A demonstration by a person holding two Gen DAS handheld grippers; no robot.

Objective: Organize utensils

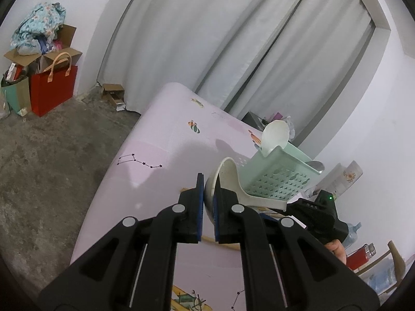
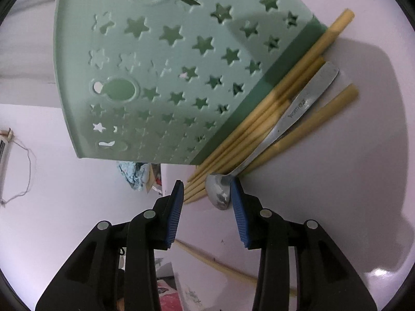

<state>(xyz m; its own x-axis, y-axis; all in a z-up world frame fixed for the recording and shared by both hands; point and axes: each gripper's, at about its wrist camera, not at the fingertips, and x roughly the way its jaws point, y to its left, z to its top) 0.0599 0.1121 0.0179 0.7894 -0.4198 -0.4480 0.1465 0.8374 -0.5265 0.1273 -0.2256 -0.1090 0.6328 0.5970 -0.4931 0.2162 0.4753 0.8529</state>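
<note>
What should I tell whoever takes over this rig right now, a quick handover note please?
Left gripper: jaws shut on the rim of a white ladle spoon, held up over the pink table.
Right gripper: jaws open, holding nothing; the metal spoon's bowl lies between them on the table.
Green holder: a white spoon and a metal one already stand in it.
Chopsticks: a bundle lies beside the holder's base with the metal spoon across it; one more lies nearer the right gripper.
Left: put the ladle spoon, metal spoon and chopsticks into the holder.
</note>
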